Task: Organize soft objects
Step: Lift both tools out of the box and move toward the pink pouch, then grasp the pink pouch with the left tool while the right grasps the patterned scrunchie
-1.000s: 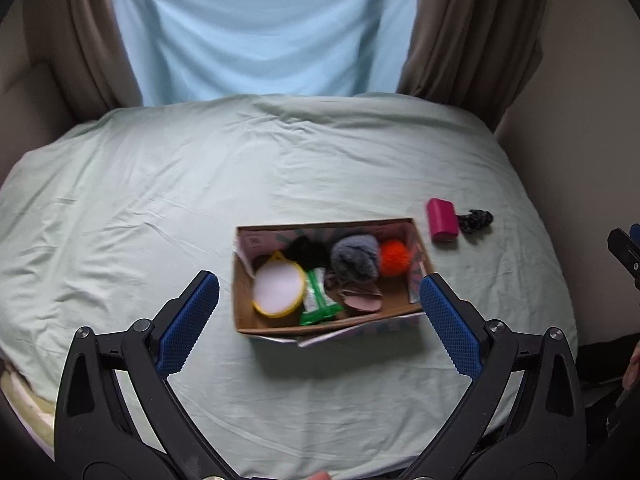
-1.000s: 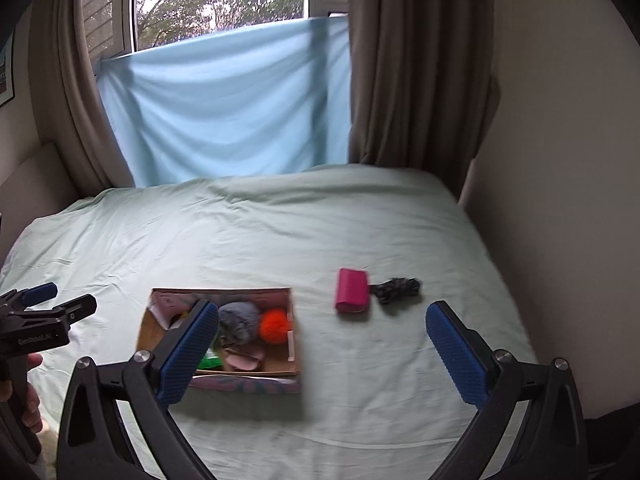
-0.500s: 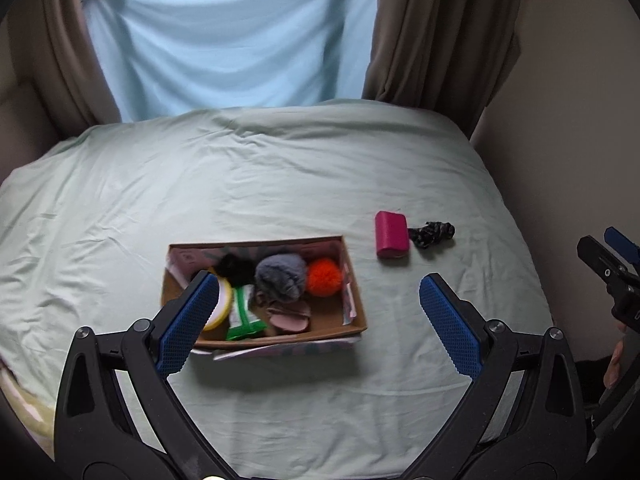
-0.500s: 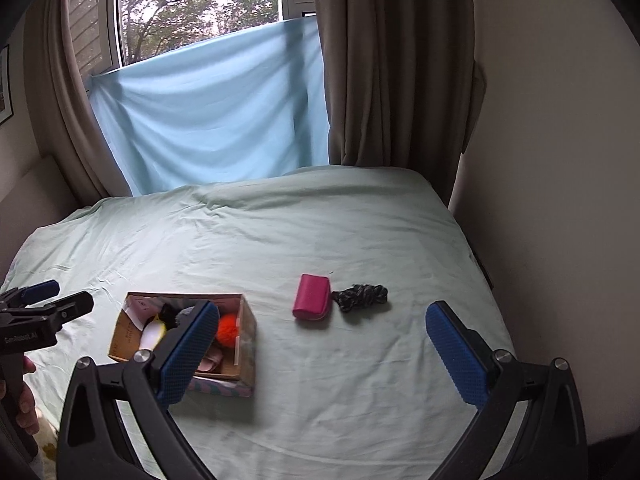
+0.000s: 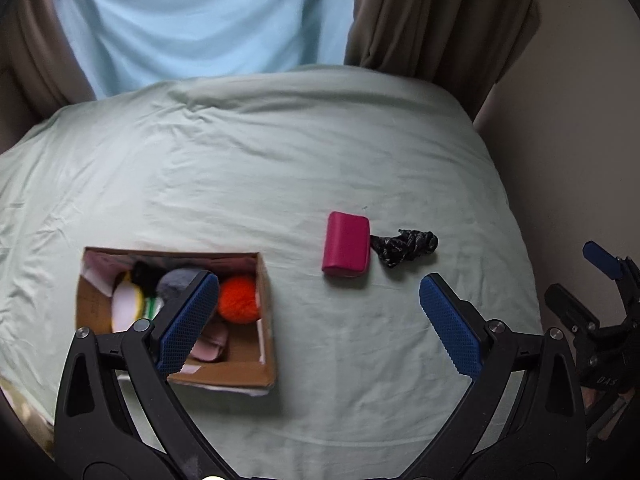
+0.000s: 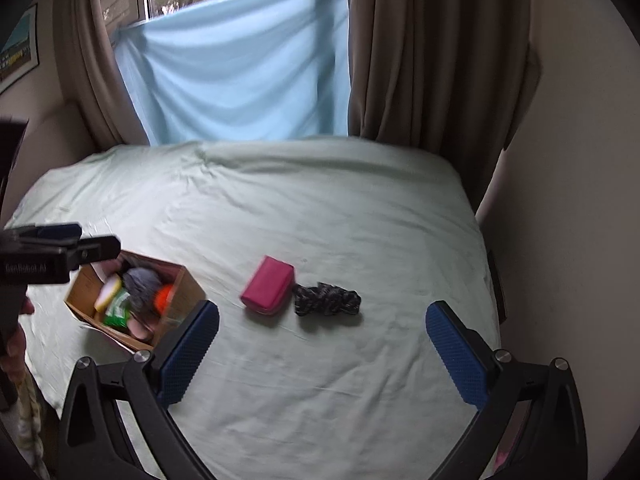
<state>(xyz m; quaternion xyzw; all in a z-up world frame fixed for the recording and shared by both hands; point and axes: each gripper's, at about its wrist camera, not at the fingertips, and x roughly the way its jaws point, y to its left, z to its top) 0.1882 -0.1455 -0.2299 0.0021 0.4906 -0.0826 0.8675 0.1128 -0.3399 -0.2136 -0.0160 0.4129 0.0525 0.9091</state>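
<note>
A cardboard box (image 5: 264,280) (image 6: 188,284) lies on the pale green bed, holding an orange pom-pom (image 5: 238,298), a grey fluffy ball (image 5: 176,282), a yellow-rimmed white pad (image 5: 126,308), a green packet (image 6: 118,310) and pink pieces. To its right lie a magenta pouch (image 5: 346,248) (image 6: 268,290) and a black patterned scrunchie (image 5: 404,246) (image 6: 326,300), touching each other. My left gripper (image 5: 318,324) hovers open above the bed between box and pouch, empty. Open and empty too, my right gripper (image 6: 322,354) hangs just short of the scrunchie.
The bed sheet (image 5: 280,160) stretches back to a light blue cloth (image 6: 240,72) and brown curtains (image 6: 432,48) over a window. A beige wall (image 6: 568,200) runs close along the bed's right edge. A hand (image 6: 16,344) holds the left gripper's handle.
Both views have swung right and moved closer: the box has slid left in each, while the pouch and scrunchie now sit nearer the centre. Both grippers stay open.
</note>
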